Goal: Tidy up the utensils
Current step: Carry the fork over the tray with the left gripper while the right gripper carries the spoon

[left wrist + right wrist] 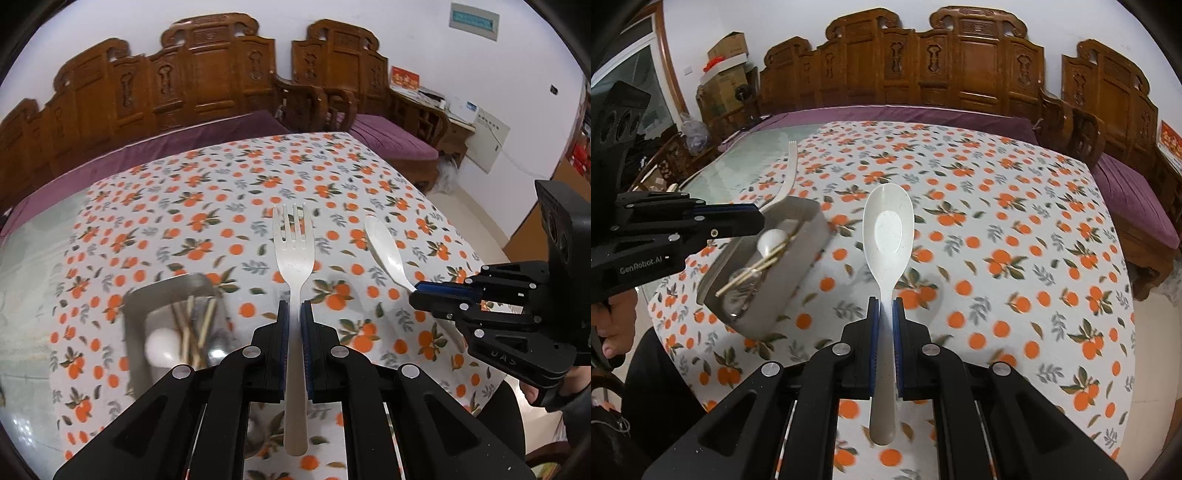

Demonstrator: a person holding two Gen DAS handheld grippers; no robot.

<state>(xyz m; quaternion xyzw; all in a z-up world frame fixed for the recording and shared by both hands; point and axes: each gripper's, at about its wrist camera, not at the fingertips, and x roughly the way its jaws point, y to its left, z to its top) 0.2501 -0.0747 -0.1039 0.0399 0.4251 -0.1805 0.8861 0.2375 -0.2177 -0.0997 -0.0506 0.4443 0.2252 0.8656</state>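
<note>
Gripping a white fork (294, 254), the left gripper (294, 314) is hovering beside a grey utensil box (166, 291) holding chopsticks (195, 325); the right gripper (885, 310) is clamping a white spoon (888, 229) above the orange-print tablecloth (1015, 258).

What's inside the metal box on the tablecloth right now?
The metal box holds wooden chopsticks lying over a white spoon and what looks like metal cutlery. Whatever lies beneath them, and the box floor, is covered.

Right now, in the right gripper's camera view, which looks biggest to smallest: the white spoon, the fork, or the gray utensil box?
1. Gray utensil box.
2. White spoon, though it is held close to the camera, which may inflate it.
3. Fork, seen edge-on and farther away, so its true size is unsure.
</note>
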